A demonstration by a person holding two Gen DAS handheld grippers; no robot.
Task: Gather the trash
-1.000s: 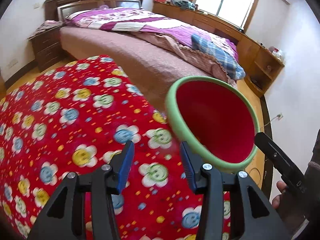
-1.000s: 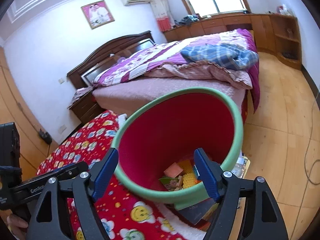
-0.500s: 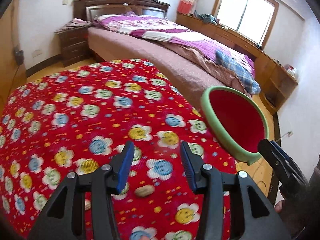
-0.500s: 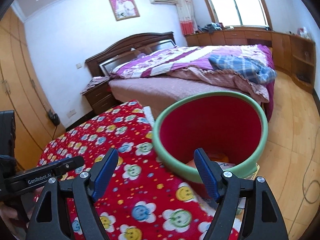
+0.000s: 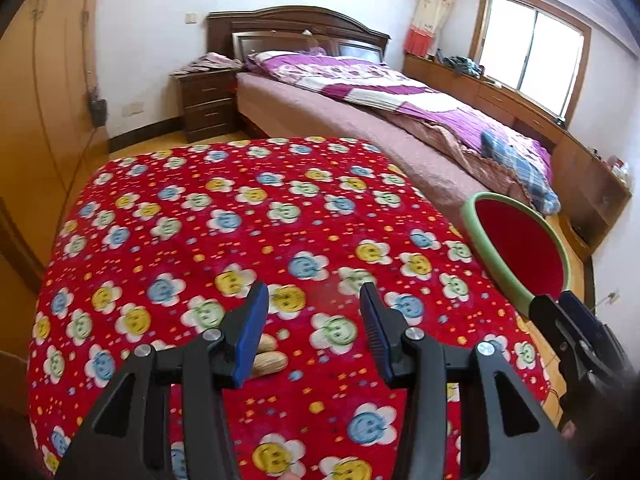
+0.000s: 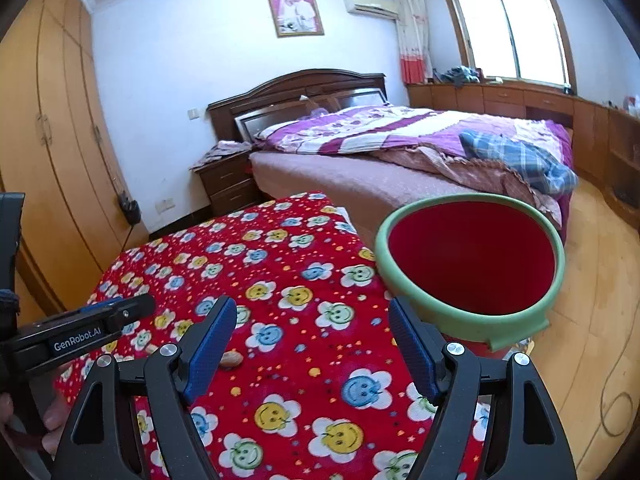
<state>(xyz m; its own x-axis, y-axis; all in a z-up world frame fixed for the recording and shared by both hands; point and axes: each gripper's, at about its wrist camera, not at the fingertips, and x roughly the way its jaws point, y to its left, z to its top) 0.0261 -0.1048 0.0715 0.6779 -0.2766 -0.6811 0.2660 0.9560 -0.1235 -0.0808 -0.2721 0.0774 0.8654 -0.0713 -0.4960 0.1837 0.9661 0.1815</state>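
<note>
Two tan peanut shells (image 5: 269,356) lie on the red flowered tablecloth (image 5: 240,216), just right of my left gripper's left finger. My left gripper (image 5: 314,316) is open and empty above the cloth. One shell shows in the right wrist view (image 6: 231,359) beside the left finger of my right gripper (image 6: 310,332), which is open and empty. The red bin with a green rim (image 6: 472,264) stands off the table's right edge; it also shows in the left wrist view (image 5: 516,244). Its contents are hidden.
A bed (image 6: 400,148) with a purple quilt lies behind the table. A dark nightstand (image 5: 208,100) stands left of it. Wooden wardrobes (image 6: 56,152) line the left wall. Low cabinets (image 5: 520,104) run under the window. Wooden floor (image 6: 592,280) lies right of the bin.
Both grippers have pulled back and swung left from the bin toward the table. The bin looks smaller and its contents dropped from sight. The peanut shells came into view.
</note>
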